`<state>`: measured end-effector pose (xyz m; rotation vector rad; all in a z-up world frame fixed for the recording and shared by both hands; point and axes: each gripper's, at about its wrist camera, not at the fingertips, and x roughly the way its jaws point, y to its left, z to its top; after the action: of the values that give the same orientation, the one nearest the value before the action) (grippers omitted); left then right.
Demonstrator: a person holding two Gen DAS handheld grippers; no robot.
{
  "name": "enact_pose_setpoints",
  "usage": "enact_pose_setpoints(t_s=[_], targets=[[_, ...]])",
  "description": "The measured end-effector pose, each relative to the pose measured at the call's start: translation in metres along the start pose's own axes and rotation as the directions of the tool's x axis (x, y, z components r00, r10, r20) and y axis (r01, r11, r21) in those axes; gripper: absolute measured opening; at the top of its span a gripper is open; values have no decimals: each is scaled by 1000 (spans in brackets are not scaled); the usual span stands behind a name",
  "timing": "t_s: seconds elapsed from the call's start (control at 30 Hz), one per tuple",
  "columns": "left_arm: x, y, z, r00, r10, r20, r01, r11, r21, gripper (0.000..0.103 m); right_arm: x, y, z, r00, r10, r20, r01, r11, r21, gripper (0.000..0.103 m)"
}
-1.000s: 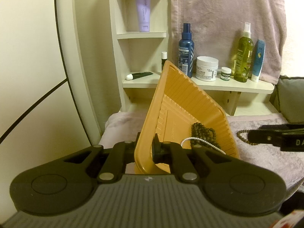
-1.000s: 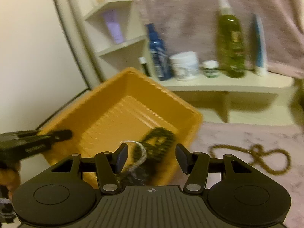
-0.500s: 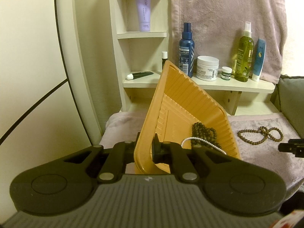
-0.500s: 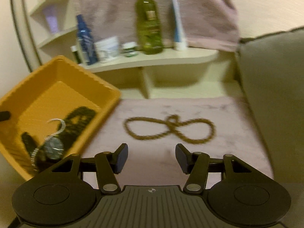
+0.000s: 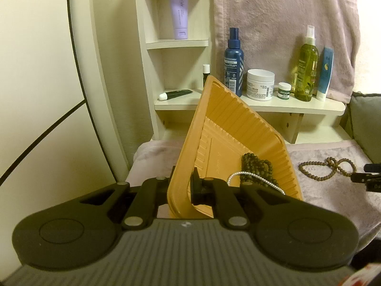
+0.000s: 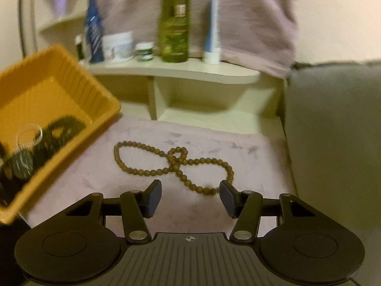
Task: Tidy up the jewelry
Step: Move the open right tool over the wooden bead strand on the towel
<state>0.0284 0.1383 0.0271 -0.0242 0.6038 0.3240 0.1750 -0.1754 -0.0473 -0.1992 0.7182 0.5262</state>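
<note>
My left wrist camera sits just behind my left gripper (image 5: pixel 182 188) and looks forward and slightly down along its 2 fingers, very close to the near wall of the orange tray (image 5: pixel 228 128), with the shelf of bottles (image 5: pixel 281 103) straight ahead. My right wrist camera sits behind my right gripper (image 6: pixel 190 195) and tilts down more steeply over the mauve cloth (image 6: pixel 100 178), near the brown bead strand (image 6: pixel 173 162) that lies just past its fingertips. Both views share the tray, the bead strand, the shelf and the hanging towel (image 5: pixel 285 19). The right gripper's tip enters the left view at its right edge.
</note>
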Motion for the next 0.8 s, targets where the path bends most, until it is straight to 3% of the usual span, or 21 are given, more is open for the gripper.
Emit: enact_pose_setpoints(t_s=[0.23,0.5,0.8], targets=[[0,0,0,1000,1,0,-1,1000,1,7,24,13,3,1000,8,-26,-12,983,-183,36],[0,-1,0,1000,-2,0,2,1000,5,7,42,20,7,999,-8,-50,-6,961,-276,28],[-1,-1,0,1000,-2,-1,2,1000,6,7,47,22,6,998,-15,-56,-2,957,-291,24]])
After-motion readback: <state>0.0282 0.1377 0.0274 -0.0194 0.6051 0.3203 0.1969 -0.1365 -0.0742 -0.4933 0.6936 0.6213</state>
